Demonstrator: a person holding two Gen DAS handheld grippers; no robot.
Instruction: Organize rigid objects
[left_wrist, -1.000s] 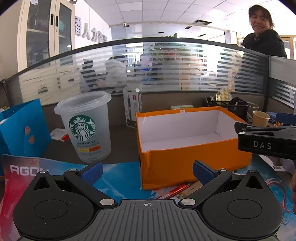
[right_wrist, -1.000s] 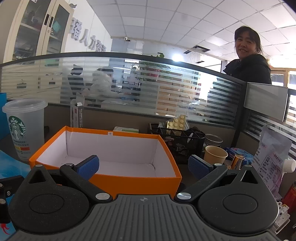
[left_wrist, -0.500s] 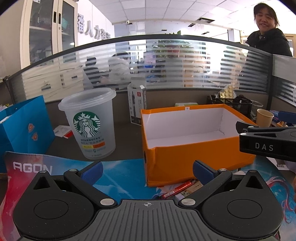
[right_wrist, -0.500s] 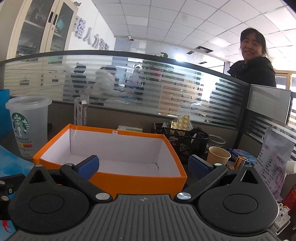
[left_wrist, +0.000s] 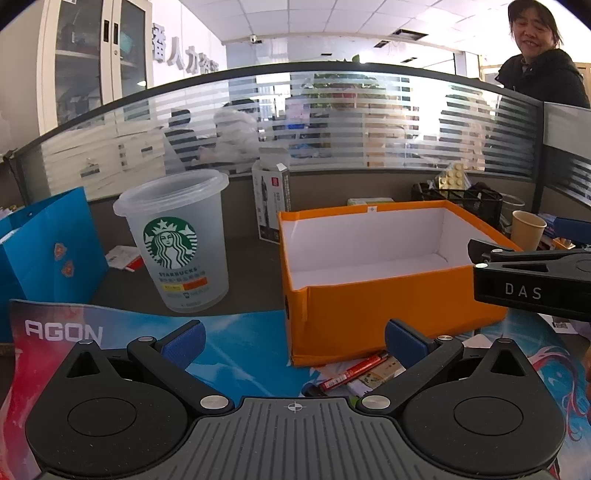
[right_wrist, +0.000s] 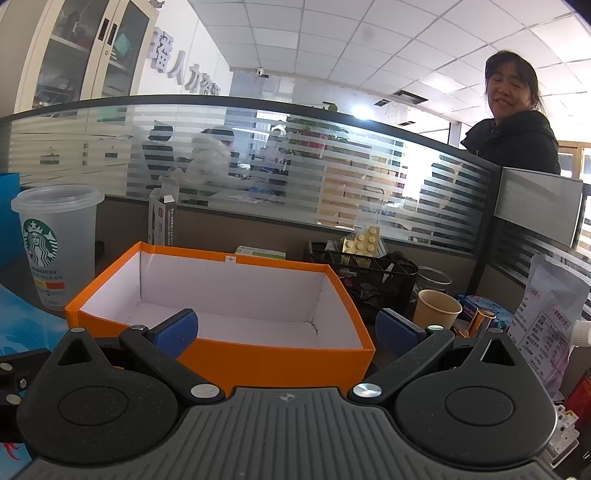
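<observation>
Two open grippers, left gripper (left_wrist: 293, 341) and right gripper (right_wrist: 286, 330), face orange box (left_wrist: 388, 314) on desk mat (left_wrist: 240, 332).

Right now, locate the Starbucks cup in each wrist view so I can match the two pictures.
Left wrist: Starbucks cup stands left of centre, left of the orange box.
Right wrist: the cup is at the far left edge, behind the box's left corner.
Shared landmark: the small paper cup.
</observation>
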